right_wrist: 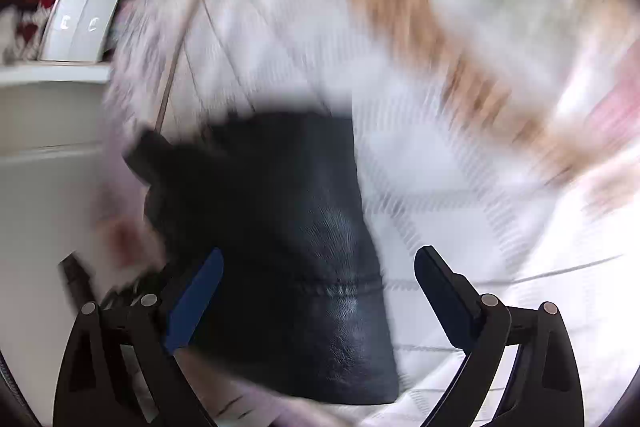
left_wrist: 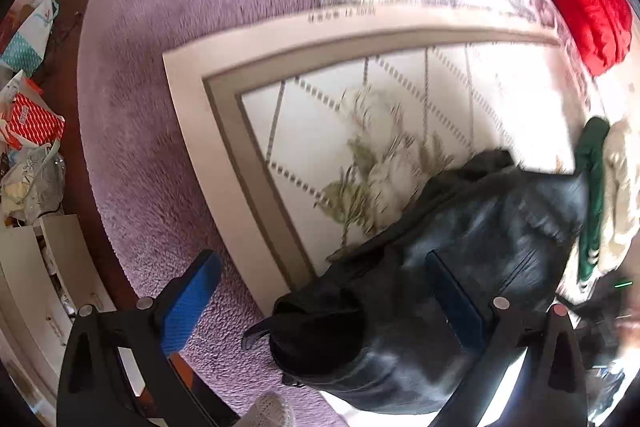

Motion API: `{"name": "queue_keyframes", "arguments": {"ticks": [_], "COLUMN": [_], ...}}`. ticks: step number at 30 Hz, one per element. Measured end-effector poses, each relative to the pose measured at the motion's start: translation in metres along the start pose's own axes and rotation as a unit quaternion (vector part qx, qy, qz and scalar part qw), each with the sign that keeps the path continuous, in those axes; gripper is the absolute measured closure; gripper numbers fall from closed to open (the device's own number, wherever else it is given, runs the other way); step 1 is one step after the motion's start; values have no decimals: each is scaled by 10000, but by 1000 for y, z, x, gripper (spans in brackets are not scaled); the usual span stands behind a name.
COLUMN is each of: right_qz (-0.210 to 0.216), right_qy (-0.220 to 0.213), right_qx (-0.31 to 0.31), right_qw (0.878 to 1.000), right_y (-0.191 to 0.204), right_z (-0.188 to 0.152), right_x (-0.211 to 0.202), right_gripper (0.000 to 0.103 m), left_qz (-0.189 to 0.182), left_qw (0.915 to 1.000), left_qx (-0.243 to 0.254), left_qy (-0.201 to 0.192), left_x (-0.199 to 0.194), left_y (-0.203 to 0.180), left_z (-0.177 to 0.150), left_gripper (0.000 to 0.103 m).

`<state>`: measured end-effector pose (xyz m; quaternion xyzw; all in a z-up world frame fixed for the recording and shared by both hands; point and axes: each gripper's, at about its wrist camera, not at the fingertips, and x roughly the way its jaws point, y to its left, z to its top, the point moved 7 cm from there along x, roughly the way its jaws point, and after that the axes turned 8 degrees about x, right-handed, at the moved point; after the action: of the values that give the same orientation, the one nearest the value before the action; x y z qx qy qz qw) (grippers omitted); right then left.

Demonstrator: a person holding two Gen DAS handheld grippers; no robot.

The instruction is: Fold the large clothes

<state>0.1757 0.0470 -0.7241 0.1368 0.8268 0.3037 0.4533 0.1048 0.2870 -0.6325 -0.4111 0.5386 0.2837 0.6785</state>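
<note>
Left gripper (left_wrist: pixel 324 299) gaped wide, empty | right gripper (right_wrist: pixel 320 291) spread too, straddling black leather jacket (right_wrist: pixel 280 247) | jacket bunched on floral mat (left_wrist: pixel 304 131), spilling onto lilac rug (left_wrist: pixel 160 67) | risk: slick leather likely slipping a shallow pinch; motion blur hinted haste.

Black jacket (left_wrist: pixel 460 267) lies, apparently, on patterned mat (left_wrist: pixel 360 131).
</note>
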Motion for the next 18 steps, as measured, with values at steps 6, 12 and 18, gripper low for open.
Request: {"name": "queue_keyframes", "arguments": {"ticks": [6, 12, 18], "right_qz": [1004, 1183, 520], "right_qy": [-303, -2046, -1427], "right_qx": [-258, 1153, 2329], "right_qw": [9941, 9648, 9606], "right_y": [6, -21, -84], "right_z": [10, -36, -107], "right_x": [23, -25, -30], "right_gripper": [31, 44, 21], "left_qz": [110, 710, 758], "left_qw": [9981, 9910, 9865], "left_qx": [111, 770, 1380], "left_qy": [-590, -832, -455], "left_x": [-31, -44, -1], "left_y": [-9, -31, -76], "left_z": [33, 34, 9], "left_gripper": [0, 0, 0]}}
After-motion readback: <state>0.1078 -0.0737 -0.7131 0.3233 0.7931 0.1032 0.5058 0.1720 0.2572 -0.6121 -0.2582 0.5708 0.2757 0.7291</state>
